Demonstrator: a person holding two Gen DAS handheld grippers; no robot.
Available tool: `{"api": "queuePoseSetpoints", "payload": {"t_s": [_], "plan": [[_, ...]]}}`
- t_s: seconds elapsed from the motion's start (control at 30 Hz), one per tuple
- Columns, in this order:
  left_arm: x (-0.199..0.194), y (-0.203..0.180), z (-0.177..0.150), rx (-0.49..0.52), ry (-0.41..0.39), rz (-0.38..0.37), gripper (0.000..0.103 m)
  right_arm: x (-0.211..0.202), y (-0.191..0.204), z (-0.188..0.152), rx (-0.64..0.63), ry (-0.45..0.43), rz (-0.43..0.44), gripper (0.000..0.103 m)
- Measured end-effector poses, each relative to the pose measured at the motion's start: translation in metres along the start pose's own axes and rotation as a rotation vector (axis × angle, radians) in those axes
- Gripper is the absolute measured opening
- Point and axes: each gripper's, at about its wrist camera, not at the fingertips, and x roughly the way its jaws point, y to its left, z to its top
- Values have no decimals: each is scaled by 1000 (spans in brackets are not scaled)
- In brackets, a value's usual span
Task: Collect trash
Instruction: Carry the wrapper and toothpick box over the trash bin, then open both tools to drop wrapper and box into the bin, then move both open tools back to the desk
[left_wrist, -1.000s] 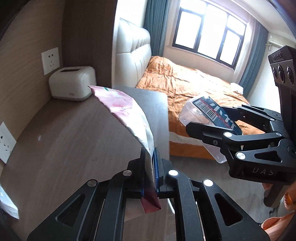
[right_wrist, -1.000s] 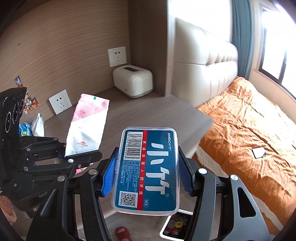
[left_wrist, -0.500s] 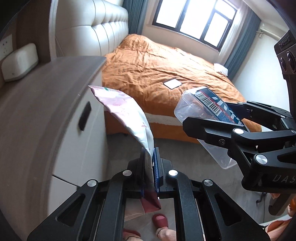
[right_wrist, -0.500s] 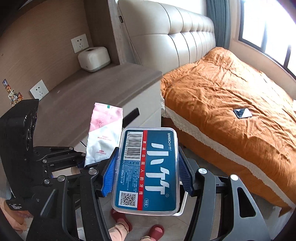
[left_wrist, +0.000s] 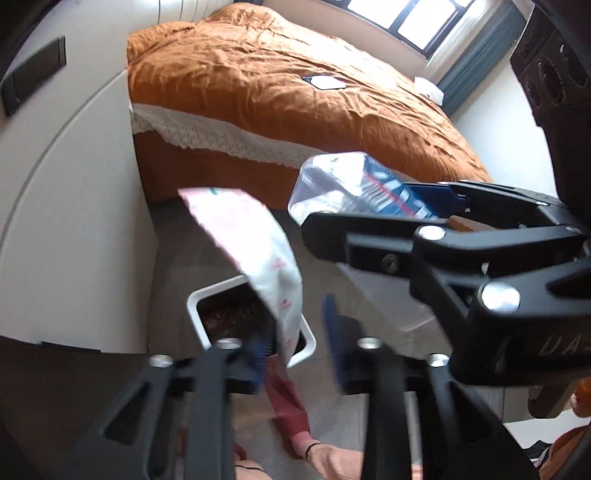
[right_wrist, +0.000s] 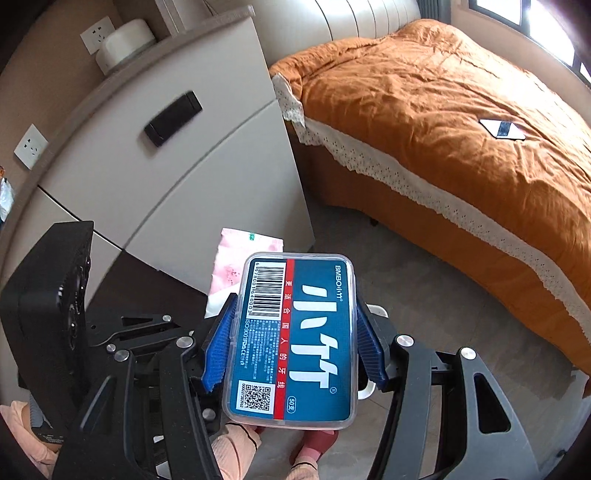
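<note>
My left gripper (left_wrist: 295, 343) is open above a white trash bin (left_wrist: 201, 297) on the floor. A pink and white wrapper (left_wrist: 258, 251) hangs loose between its blue pads, over the bin. My right gripper (right_wrist: 293, 347) is shut on a clear plastic box with a blue label (right_wrist: 295, 339), held above the floor beside the left gripper. The box also shows in the left wrist view (left_wrist: 354, 188). The wrapper shows behind the box in the right wrist view (right_wrist: 236, 266). The bin is mostly hidden there.
A white drawer unit (right_wrist: 177, 155) stands on the left. A bed with an orange cover (right_wrist: 461, 122) fills the right. A tissue box (right_wrist: 123, 40) sits on the unit. The person's feet in pink slippers (right_wrist: 317, 443) are below.
Both grippers swung down from the unit's top toward the floor and the bin. The left jaws opened and let go of the wrapper. The right gripper kept the box.
</note>
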Motion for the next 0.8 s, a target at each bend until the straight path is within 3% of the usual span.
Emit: {"api": "queuePoseSetpoints", "payload": {"t_s": [0.03,0.07,0.2,0.33,0.57,0.8], "plan": [[10,5,-4,-9,-11,11,97,12,-6,-5,3,0,-12,96],[17,9,-5,-13,-25,16,98,21,-11,-10,3,1,-23,98],[48,31,-17,-67,0,28,98,60,-30,-30,3,59,-54,98],[57,30,-25,-69,9,51,98,63,-38,-40,9,64,-43,98],[35,13,-19,-62,18,66,98,36,-37,-35,15,29,-46,98],[-16,-6,2,-39,-33,98,98,-24,-24,-13,29,-60,-23,98]]}}
